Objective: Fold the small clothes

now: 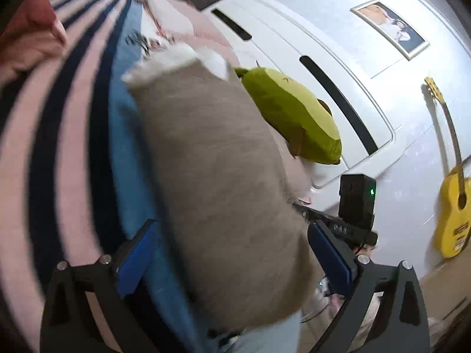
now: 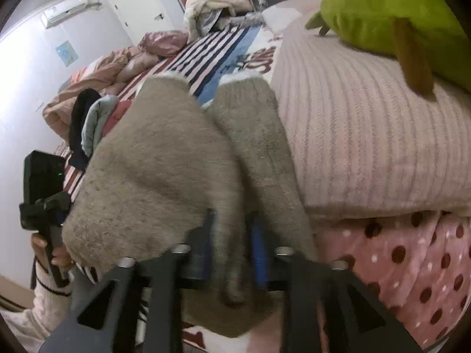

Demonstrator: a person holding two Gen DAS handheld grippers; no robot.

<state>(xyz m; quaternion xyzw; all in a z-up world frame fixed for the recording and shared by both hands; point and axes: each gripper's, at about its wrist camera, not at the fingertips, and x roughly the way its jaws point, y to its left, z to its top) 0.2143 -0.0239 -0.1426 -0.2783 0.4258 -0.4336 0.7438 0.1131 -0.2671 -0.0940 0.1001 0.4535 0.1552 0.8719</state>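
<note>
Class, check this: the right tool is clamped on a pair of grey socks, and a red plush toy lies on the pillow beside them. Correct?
Not quite. The plush toy is green, as the right wrist view shows. The right tool does clamp the grey socks, beside the pillow.

Home bedroom. Bed with striped pink/navy/white bedspread (image 2: 206, 56), crumpled pink duvet (image 2: 97, 73) at the far side, ribbed pale pink pillow (image 2: 368, 135) with a green plush toy (image 2: 397, 20) on top, pink polka-dot blanket (image 2: 412, 259) under the pillow. White wardrobe (image 1: 294, 53) with dark slot handles, framed photo (image 1: 388, 28) on the white wall, yellow guitar (image 1: 454, 206) leaning against it. Also a white door (image 2: 141, 8), wall air conditioner (image 2: 70, 11), heap of clothes and bedding (image 2: 217, 6) at the back, cluttered shelf beyond; small clothes pile (image 2: 91, 120) on the bed
</note>
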